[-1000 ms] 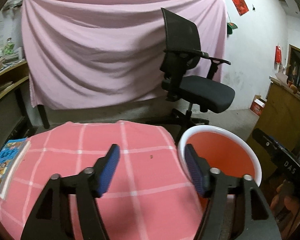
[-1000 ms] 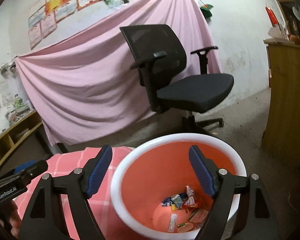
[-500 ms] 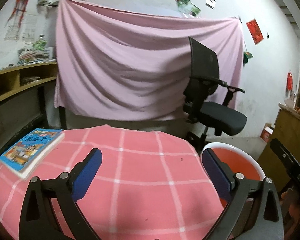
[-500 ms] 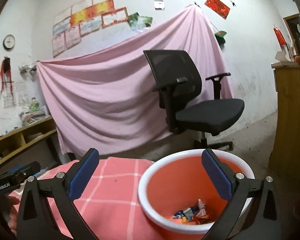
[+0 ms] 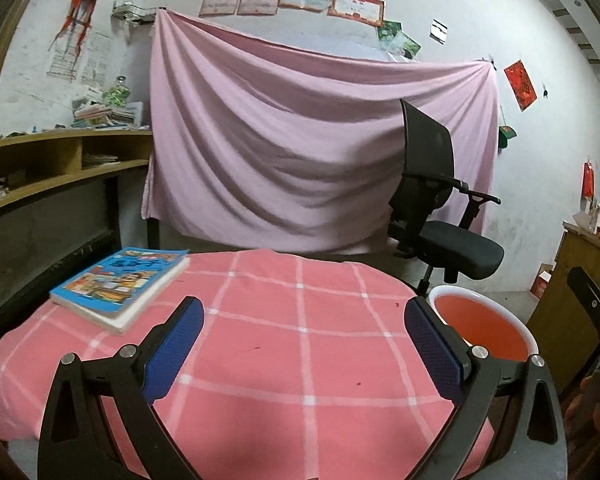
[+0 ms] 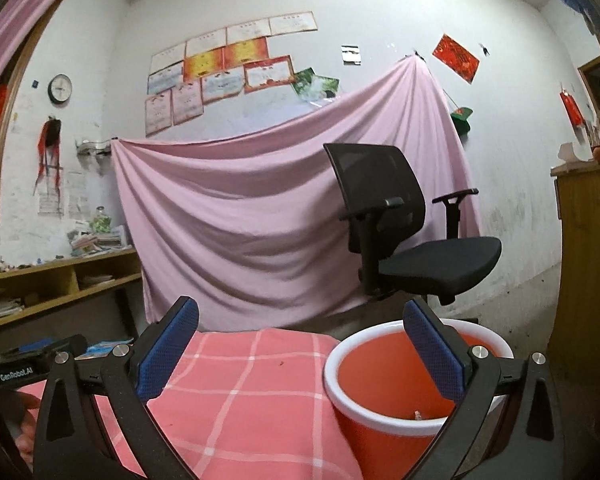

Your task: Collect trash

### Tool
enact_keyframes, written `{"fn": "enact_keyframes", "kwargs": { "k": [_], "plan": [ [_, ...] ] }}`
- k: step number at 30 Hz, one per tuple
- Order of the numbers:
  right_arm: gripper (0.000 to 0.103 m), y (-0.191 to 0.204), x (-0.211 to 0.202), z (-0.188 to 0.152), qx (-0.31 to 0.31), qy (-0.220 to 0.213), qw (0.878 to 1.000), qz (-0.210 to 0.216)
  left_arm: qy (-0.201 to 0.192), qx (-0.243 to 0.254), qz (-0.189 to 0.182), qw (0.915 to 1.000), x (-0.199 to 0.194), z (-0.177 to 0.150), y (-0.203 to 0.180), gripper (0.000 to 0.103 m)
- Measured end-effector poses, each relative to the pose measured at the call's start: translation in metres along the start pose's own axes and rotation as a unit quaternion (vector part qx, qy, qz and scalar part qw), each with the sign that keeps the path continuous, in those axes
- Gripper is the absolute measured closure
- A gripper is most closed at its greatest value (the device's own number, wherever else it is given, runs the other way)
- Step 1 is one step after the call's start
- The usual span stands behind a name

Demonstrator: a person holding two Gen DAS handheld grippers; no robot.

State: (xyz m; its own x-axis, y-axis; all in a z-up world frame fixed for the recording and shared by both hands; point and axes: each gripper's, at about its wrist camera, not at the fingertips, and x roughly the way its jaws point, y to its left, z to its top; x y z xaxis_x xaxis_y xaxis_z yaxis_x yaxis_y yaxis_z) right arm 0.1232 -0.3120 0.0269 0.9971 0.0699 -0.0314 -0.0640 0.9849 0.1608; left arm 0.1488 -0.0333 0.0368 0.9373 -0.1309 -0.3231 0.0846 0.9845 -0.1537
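Left wrist view: left gripper (image 5: 302,316) has its fingers spread wide with nothing between them, over the pink checked tablecloth (image 5: 260,320). A book (image 5: 120,280) lies far left; no trash is visible on the cloth.

Right wrist view: right gripper (image 6: 300,330) likewise spread and empty. The red bin (image 6: 400,396) stands right of the table, scraps barely visible inside. Advisable: scan the cloth for remaining litter before closing.

Dim, even indoor light with soft shadows; fisheye edges bend and darken; detail perhaps slightly soft.
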Motion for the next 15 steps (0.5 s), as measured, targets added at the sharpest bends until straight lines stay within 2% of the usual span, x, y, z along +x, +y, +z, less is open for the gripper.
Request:
{"fn": "enact_keyframes", "kwargs": {
  "k": [15],
  "plan": [
    [0.0,0.032,-0.038,-0.018,-0.02,0.013,1.0,-0.004,-0.024,-0.003,0.028,0.9993,-0.06,-0.027,0.032,0.005]
  ]
}}
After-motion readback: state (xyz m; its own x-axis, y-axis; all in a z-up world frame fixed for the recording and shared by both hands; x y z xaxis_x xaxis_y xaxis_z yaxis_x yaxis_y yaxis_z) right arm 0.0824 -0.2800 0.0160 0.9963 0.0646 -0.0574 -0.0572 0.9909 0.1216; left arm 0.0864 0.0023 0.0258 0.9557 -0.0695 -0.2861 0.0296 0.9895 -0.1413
